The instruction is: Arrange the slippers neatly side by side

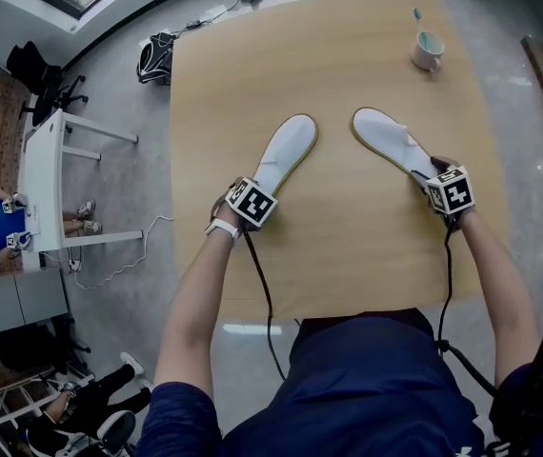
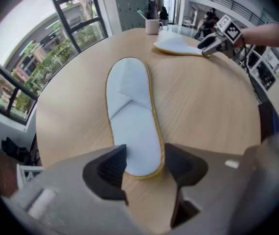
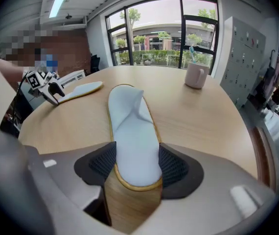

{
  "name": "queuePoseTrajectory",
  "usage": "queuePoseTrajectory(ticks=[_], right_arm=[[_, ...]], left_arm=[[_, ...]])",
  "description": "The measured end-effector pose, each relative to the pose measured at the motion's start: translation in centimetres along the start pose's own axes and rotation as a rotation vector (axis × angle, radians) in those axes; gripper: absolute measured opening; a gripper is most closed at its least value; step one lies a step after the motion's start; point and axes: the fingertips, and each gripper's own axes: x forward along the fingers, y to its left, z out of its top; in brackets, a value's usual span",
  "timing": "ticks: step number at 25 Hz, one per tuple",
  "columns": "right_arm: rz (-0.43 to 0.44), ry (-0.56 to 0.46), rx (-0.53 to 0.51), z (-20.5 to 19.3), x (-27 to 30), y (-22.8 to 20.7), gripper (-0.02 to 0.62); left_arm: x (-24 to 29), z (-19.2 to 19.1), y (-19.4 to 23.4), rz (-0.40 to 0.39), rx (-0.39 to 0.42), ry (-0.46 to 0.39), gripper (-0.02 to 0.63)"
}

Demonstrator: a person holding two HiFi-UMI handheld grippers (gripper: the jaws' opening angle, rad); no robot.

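Two white slippers with yellow rims lie on the round wooden table (image 1: 348,255), toes pointing away from me and splayed apart. The left slipper (image 1: 286,152) (image 2: 132,121) has its heel between the pads of my left gripper (image 1: 258,190) (image 2: 144,165), which points straight down; both pads touch the heel's edges. The right slipper (image 1: 391,139) (image 3: 132,131) has its heel clamped between the pads of my right gripper (image 1: 433,174) (image 3: 135,168). Each gripper view also shows the other slipper (image 2: 176,45) (image 3: 81,89) off to one side.
A white mug (image 1: 428,50) (image 3: 195,75) with a toothbrush stands at the table's far right. Bare wood lies between and in front of the slippers. Desks, bags and cables sit on the floor to the left of the table.
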Motion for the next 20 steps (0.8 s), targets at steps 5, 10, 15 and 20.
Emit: queuePoseTrajectory(ticks=[5, 10, 15, 20], right_arm=[[-0.066, -0.024, 0.099, -1.5, -0.2, 0.8, 0.281], [-0.070, -0.046, 0.231, -1.9, -1.0, 2.5, 0.281], [0.063, -0.161, 0.193, 0.5, -3.1, 4.2, 0.280], [0.134, -0.102, -0.205, 2.0, -3.4, 4.9, 0.267]], left_arm=[[0.0, -0.4, -0.6, 0.021, -0.140, -0.031, 0.230], [-1.0, -0.3, -2.3, -0.073, -0.309, -0.104, 0.235], [-3.6, 0.2, -1.8, -0.104, -0.385, -0.227, 0.232], [-4.2, -0.4, -1.6, -0.123, -0.383, -0.222, 0.219]])
